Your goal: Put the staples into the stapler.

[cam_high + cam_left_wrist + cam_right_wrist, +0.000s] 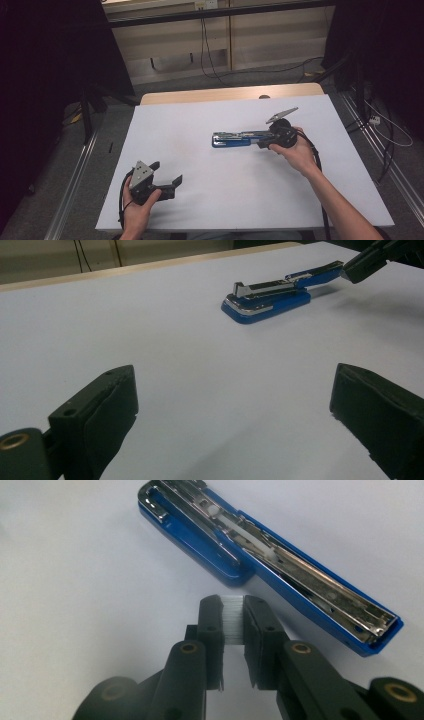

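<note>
The blue plastic-and-chrome stapler (231,139), lying swung open mid-table, is showing no readable lettering. The right gripper (233,611) is pinching a strip of silvery staples (233,620) just beside it; the left gripper (166,172) is resting wide apart.

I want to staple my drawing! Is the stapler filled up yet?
Not yet. Done: the blue stapler lies swung open on the table. In hand: the right gripper pinches a small silvery strip, probably staples, between its fingers, just beside it. Left to do: set the strip into the open track and close the stapler. The left gripper rests open, apart.
</note>
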The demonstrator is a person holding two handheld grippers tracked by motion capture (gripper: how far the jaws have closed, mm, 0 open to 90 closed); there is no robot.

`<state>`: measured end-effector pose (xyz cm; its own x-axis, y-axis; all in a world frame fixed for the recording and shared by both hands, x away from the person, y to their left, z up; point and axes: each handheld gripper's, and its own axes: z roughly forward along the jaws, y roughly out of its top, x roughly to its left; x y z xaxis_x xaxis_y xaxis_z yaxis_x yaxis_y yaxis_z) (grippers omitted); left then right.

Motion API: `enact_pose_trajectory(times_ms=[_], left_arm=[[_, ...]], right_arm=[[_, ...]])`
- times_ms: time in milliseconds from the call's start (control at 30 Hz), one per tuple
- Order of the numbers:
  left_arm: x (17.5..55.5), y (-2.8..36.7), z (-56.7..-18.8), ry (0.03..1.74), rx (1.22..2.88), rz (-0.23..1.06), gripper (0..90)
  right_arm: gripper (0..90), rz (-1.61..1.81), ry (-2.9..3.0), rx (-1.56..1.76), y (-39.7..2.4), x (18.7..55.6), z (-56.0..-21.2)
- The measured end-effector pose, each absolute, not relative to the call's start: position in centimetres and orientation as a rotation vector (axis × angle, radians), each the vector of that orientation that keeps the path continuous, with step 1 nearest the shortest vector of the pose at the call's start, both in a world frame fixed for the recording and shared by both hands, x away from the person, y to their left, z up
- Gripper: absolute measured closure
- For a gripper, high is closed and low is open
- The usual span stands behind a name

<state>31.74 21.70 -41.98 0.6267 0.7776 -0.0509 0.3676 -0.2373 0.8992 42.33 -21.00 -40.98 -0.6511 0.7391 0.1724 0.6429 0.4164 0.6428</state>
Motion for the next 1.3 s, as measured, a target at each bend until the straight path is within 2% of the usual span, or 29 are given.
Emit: enact_pose_trajectory(times_ms=[600, 1300], left_arm=[[31.7, 21.6, -42.0, 0.917, 1.835, 0.512, 5.3], [31.7, 21.7, -41.9, 0.909, 1.833, 0.515, 5.4]], right_arm=[[79.1, 1.186, 2.486, 1.107, -20.0, 42.4, -40.4], [79.1, 1.307, 2.436, 1.013, -18.4, 44.2, -38.9]])
